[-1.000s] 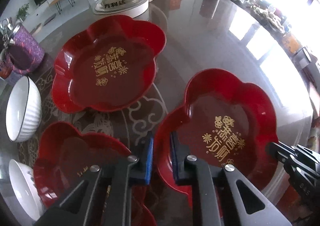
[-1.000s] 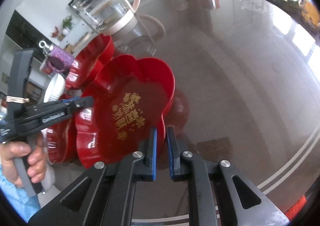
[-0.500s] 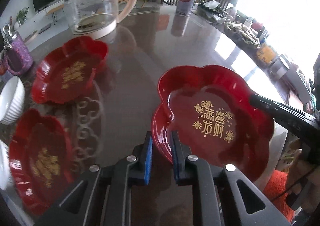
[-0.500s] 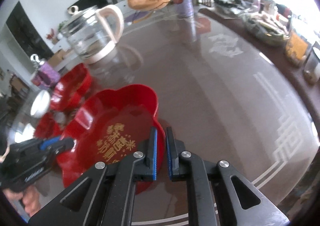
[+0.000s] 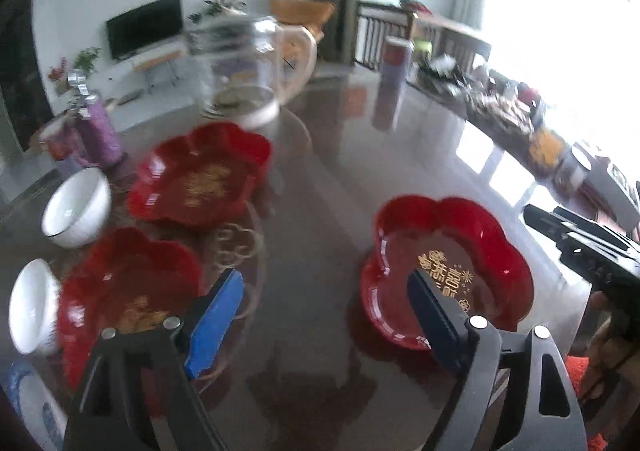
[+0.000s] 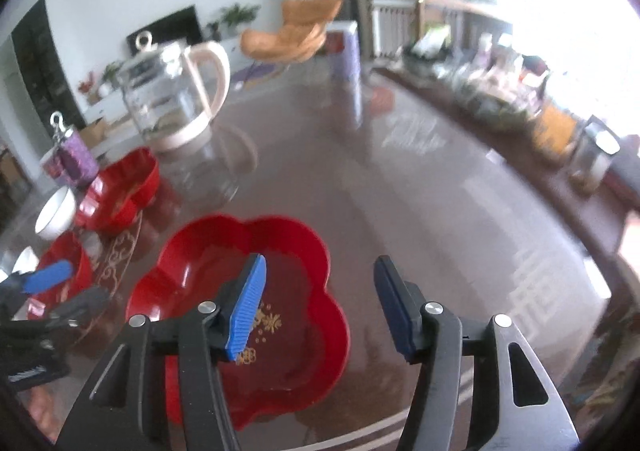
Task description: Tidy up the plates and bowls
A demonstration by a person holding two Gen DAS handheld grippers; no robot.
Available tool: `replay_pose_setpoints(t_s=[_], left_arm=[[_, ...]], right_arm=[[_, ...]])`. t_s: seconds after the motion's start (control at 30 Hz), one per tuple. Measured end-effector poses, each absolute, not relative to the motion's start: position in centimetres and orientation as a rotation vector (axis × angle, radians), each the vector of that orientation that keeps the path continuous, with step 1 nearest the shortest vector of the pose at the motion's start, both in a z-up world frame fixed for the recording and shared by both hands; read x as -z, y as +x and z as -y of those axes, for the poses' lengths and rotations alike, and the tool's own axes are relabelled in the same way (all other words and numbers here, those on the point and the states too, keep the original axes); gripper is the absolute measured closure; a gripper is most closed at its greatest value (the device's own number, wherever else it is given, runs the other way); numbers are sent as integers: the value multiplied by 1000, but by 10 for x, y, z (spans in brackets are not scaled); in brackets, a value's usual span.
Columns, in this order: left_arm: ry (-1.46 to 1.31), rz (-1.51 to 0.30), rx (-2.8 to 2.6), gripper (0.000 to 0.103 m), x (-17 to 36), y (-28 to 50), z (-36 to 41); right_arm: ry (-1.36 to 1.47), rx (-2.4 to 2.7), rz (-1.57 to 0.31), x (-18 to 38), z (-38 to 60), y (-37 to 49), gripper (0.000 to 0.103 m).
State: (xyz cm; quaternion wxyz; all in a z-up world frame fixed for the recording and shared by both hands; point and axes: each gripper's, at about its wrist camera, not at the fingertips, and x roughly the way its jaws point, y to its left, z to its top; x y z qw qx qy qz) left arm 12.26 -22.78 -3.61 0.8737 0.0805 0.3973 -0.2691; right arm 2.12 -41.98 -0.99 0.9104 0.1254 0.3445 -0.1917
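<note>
Both your grippers, left (image 5: pixel 324 315) and right (image 6: pixel 320 299), hang with jaws apart, holding nothing. One red plate (image 6: pixel 240 311) sits alone near the table's (image 6: pixel 400 211) front edge. Two plates (image 5: pixel 200 175) and two bowls (image 5: pixel 76 207) wait unstacked at the left edge; most sorting remains.

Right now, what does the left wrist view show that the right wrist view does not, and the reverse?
Only the left view shows a blue-patterned dish at the lower left and the second white bowl whole. Only the right view shows the pale line border near the table edge. Both show the near red plate, the glass kettle, and open left tongs and right tongs.
</note>
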Motion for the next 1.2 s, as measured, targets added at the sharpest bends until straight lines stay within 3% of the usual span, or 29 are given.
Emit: replay_pose_setpoints(t_s=[0.23, 0.53, 1.2], left_arm=[[28, -803, 461, 18, 27, 94, 141], [-25, -733, 333, 18, 19, 54, 55], [-67, -718, 249, 18, 13, 41, 27]], right_arm=[[261, 305, -600, -35, 343, -8, 36], [193, 184, -588, -26, 259, -16, 36], [205, 120, -600, -12, 238, -31, 36]])
